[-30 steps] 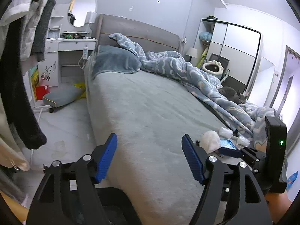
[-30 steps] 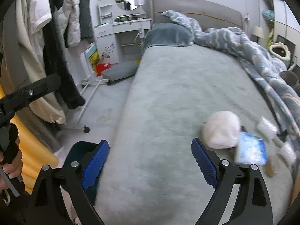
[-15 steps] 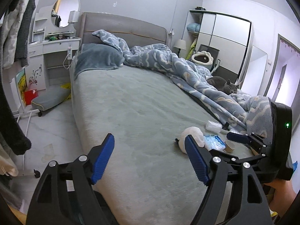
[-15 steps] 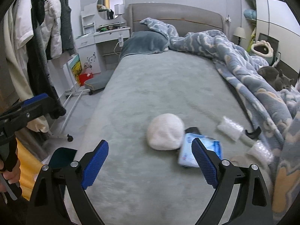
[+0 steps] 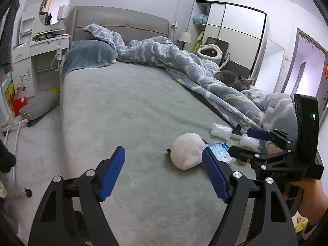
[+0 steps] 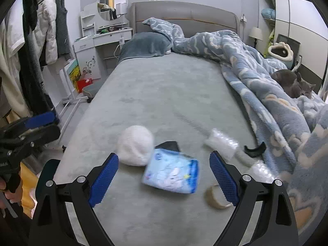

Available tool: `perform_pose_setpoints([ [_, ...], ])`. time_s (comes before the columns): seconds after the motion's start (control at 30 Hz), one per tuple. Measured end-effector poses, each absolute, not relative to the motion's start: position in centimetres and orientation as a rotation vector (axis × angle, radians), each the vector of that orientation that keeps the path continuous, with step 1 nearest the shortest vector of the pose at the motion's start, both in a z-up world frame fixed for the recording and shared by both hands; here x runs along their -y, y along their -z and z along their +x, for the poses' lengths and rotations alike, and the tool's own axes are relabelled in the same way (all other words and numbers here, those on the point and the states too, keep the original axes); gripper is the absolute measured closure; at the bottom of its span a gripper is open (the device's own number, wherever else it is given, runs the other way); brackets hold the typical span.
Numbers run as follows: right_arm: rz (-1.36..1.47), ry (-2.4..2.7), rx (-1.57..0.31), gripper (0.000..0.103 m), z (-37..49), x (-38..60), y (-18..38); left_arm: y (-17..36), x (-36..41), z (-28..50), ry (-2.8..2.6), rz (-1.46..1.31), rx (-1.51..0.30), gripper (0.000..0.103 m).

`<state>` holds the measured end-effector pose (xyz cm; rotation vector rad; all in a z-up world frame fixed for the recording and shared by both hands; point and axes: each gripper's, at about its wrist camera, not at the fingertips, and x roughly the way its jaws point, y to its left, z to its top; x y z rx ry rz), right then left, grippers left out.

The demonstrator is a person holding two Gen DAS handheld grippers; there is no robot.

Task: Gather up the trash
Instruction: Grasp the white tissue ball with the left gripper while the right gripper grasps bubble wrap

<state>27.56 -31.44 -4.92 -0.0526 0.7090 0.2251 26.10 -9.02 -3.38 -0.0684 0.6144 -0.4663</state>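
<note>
Trash lies on the grey bed (image 6: 160, 94) near its foot. A white crumpled wad (image 6: 135, 146) sits beside a blue and white packet (image 6: 171, 171). A bubble-wrap piece (image 6: 221, 143), a tape roll (image 6: 215, 200) and a small black piece (image 6: 255, 150) lie to the right. My right gripper (image 6: 164, 178) is open and empty, hovering just short of the packet. My left gripper (image 5: 164, 176) is open and empty, with the wad (image 5: 187, 150) just ahead of its right finger. The right gripper (image 5: 246, 143) shows in the left wrist view.
A blue patterned duvet (image 6: 256, 67) is bunched along the bed's right side with a grey cat (image 6: 291, 84) on it. A white dresser (image 6: 98, 47) and a clothes rack (image 6: 37, 41) stand left of the bed. A dark bin (image 6: 49, 170) sits on the floor below left.
Both grippers have swung to the right and closer to the trash pile. The wad and packet now sit nearer the middle of the right wrist view. Both stay open.
</note>
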Motion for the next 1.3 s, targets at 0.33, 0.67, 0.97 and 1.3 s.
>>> perform_pose_setpoints([
  [0.33,-0.066,-0.164,-0.728,0.012,29.3,35.8,5.7,4.3,11.4,27.9,0.501,-0.080,-0.644,0.023],
  [0.67,-0.076,-0.143,-0.784,0.012,30.8,38.5,7.5,6.1,13.5,30.1,0.522,-0.099,-0.711,0.023],
  [0.97,-0.141,-0.125,-0.810,0.019,31.5,40.1,8.3,7.9,15.8,31.6,0.550,-0.107,-0.776,0.023],
  [1.3,-0.185,-0.110,-0.847,0.025,31.8,42.9,9.2,9.5,16.7,33.4,0.527,-0.117,-0.815,0.033],
])
